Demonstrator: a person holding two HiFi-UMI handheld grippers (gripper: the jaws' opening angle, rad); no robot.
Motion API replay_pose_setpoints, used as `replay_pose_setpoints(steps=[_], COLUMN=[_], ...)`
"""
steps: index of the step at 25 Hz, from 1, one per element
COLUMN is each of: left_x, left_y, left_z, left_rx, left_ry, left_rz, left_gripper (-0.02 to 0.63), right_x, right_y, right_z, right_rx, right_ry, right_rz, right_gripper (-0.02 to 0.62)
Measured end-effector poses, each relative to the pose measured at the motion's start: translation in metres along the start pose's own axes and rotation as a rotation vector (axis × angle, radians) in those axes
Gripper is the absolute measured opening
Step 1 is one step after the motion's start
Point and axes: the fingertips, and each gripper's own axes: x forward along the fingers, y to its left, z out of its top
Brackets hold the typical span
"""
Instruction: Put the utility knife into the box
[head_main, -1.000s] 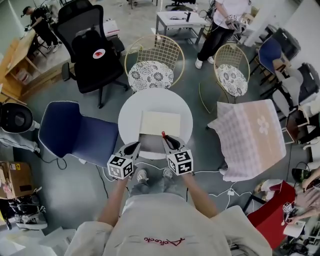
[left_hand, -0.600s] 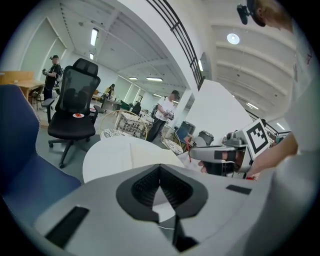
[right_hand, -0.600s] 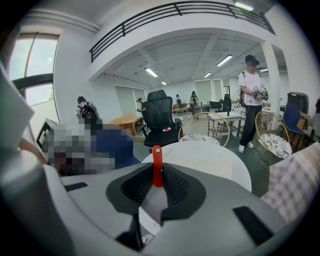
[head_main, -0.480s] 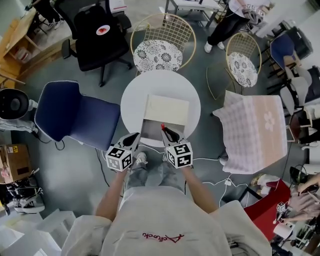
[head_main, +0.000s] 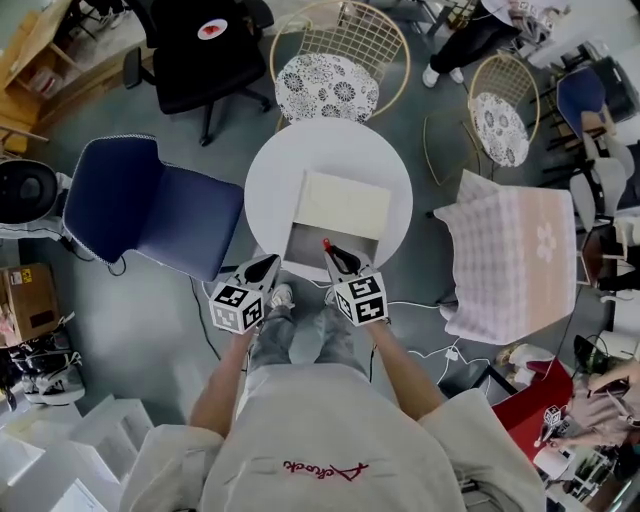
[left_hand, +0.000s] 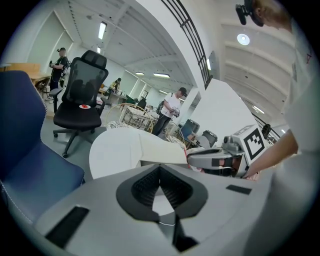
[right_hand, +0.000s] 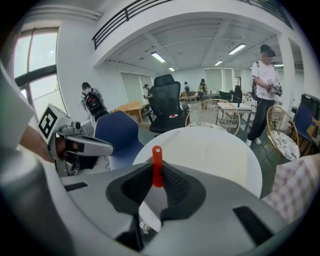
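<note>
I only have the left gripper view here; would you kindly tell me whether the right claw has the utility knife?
Observer: Yes. The right gripper view shows the right claw shut on the slim red utility knife.
Operator: Thank you. Where is the knife relative to the box?
Observer: In the head view, its red tip pokes over the near side of the cream rectangular box.
Operator: And where does my left claw sit?
Observer: The left claw hangs just off the near rim of the round white table, left of the box.

Red utility knife (head_main: 326, 244) pokes out above the open cream box (head_main: 345, 205).
</note>
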Motion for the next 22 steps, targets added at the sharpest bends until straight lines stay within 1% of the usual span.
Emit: replay_pose_setpoints(steps=[2, 4, 10, 17, 19, 22], left_x=[-0.001, -0.002, -0.006, -0.01, -0.011, -0.013], left_y=[0.001, 0.002, 0.007, 0.014, 0.016, 0.019], left_z=[-0.001, -0.001, -0.004, -0.012, -0.013, -0.013], left_rx=[-0.011, -0.02, -0.045, -0.072, -0.079, -0.089], left_ry=[-0.005, -0.009, -0.018, -0.019, -0.022, -0.024], left_rz=[0.008, 0.015, 0.033, 0.058, 0.064, 0.071], left_gripper=[0.011, 0.011, 0.011, 0.011, 0.011, 0.011], right_x=[0.005, 0.009, 0.025, 0.044, 0.05, 0.058], right_y=[0.0, 0.002, 0.005, 0.0, -0.002, -0.005], right_z=[-0.006, -0.013, -0.038, -0.068, -0.075, -0.083], right_rx=[-0.063, -0.148, -0.47, -0.793, -0.825, -0.771], right_ry=[0.036, 0.082, 0.254, 0.407, 0.449, 0.513], right_rz=[0.019, 0.045, 0.13, 0.193, 0.207, 0.218], right_gripper=[0.064, 0.064, 0.064, 0.064, 0.064, 0.064])
